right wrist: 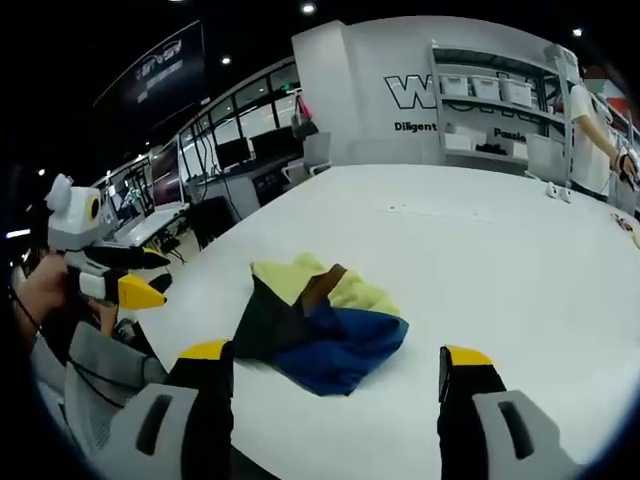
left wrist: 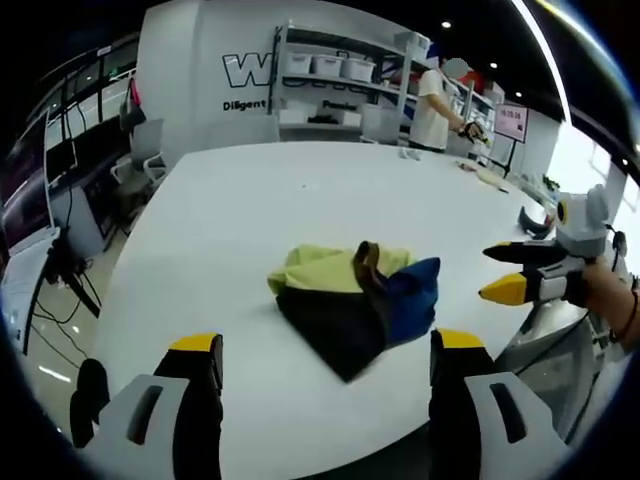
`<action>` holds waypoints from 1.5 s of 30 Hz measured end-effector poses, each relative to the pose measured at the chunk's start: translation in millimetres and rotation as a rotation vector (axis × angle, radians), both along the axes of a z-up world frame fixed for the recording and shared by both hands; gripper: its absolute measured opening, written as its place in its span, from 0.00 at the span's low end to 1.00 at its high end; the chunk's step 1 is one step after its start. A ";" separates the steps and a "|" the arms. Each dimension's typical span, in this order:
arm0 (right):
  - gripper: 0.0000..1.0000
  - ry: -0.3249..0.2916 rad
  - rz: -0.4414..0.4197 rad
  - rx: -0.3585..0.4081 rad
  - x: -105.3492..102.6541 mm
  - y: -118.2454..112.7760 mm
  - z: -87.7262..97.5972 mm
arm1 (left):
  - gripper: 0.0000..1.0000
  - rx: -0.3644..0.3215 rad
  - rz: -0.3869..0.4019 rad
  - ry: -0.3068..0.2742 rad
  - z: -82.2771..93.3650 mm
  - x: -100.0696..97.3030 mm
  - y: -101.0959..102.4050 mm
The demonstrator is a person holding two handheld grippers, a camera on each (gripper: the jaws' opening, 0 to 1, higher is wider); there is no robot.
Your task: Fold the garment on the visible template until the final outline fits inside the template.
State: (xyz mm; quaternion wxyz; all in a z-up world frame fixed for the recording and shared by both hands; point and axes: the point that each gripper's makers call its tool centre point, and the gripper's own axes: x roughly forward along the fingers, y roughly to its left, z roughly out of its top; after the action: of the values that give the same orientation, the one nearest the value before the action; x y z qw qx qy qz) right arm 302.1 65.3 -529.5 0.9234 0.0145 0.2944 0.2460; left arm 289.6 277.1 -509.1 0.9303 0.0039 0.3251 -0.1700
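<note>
The large white table point(left wrist: 250, 210) carries the work area; no template outline can be made out on its surface in either view. A crumpled fabric garment in yellow, black, blue and brown panels point(left wrist: 352, 300) lies bunched near the table's near edge, seen in the right gripper view at point(right wrist: 315, 325). It is heaped, not flat and not folded, with uneven edges. In my judgement the folding has not begun in any orderly sense: spreading, aligning and every fold remain.

The left gripper point(left wrist: 325, 350) hovers short of the garment, jaws spread wide and empty. The right gripper point(right wrist: 335, 360) likewise stands apart from the cloth, jaws parted, holding nothing. Neither touches the garment.
</note>
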 end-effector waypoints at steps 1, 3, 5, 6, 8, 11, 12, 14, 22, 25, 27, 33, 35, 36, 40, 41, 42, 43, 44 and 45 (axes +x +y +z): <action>0.83 0.002 0.002 -0.005 0.0 0.2 -0.6 | 0.80 -0.001 -0.001 -0.001 0.3 0.0 -0.4; 0.82 0.005 0.006 -0.007 0.0 0.8 -1.4 | 0.80 -0.004 -0.003 0.000 0.7 -0.1 -1.9; 0.82 0.009 0.006 -0.007 -0.1 1.2 -2.2 | 0.80 -0.005 -0.008 0.002 0.4 -0.7 -3.0; 0.82 0.010 0.006 -0.006 -0.1 1.4 -2.4 | 0.80 -0.005 -0.011 0.003 0.2 -1.1 -3.6; 0.81 0.012 0.010 -0.005 -0.8 2.3 -2.8 | 0.80 -0.006 -0.015 0.008 -1.0 -2.2 -4.3; 0.80 0.017 0.012 -0.007 -1.6 2.5 -4.5 | 0.79 -0.004 -0.015 0.019 -3.5 -3.6 -3.9; 0.80 0.019 0.011 -0.009 -1.7 2.2 -5.0 | 0.79 -0.004 -0.016 0.019 -3.6 -3.8 -4.0; 0.79 0.016 0.010 -0.002 -1.2 2.1 -4.8 | 0.78 -0.003 -0.018 0.021 -4.0 -4.2 -4.3; 0.78 -0.018 0.016 0.020 2.7 3.8 2.4 | 0.78 -0.006 -0.029 0.022 -4.4 -5.1 -7.1; 0.78 -0.026 0.017 0.031 4.1 5.1 4.1 | 0.78 -0.007 -0.030 0.024 -5.8 -5.5 -8.8; 0.77 -0.028 0.019 0.029 5.6 5.6 4.0 | 0.78 -0.007 -0.036 0.031 -7.9 -6.2 -10.3; 0.77 -0.022 0.027 0.013 8.9 5.7 0.8 | 0.78 -0.008 -0.051 0.027 -8.9 -7.0 -18.3; 0.76 -0.021 0.029 0.007 9.9 5.3 -0.3 | 0.78 -0.007 -0.055 0.027 -9.6 -6.7 -19.8; 0.76 -0.020 0.029 0.005 10.4 5.1 -0.7 | 0.78 -0.008 -0.058 0.029 -10.4 -6.5 -20.8; 0.76 -0.013 0.031 0.001 11.9 4.6 -2.6 | 0.77 -0.006 -0.065 0.036 -12.7 -6.1 -24.0; 0.76 -0.012 0.031 0.000 12.1 4.3 -3.2 | 0.77 -0.006 -0.066 0.033 -12.7 -5.6 -24.2; 0.76 -0.011 0.030 -0.002 12.5 3.8 -3.6 | 0.77 -0.006 -0.065 0.034 -13.2 -5.3 -24.0; 0.76 -0.009 0.030 -0.003 12.6 3.5 -4.0 | 0.77 -0.007 -0.063 0.035 -13.4 -5.0 -23.8; 0.76 -0.008 0.029 -0.002 12.7 3.2 -4.3 | 0.77 -0.008 -0.062 0.034 -13.5 -4.6 -23.6; 0.76 -0.007 0.028 -0.001 13.1 2.9 -4.7 | 0.77 -0.008 -0.061 0.038 -14.2 -4.4 -23.1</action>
State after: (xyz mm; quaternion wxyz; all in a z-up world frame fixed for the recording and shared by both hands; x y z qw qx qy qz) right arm 315.2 68.2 -534.3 0.9209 0.0090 0.2914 0.2588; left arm 285.2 254.0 -523.3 0.9184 0.0070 0.3416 -0.1997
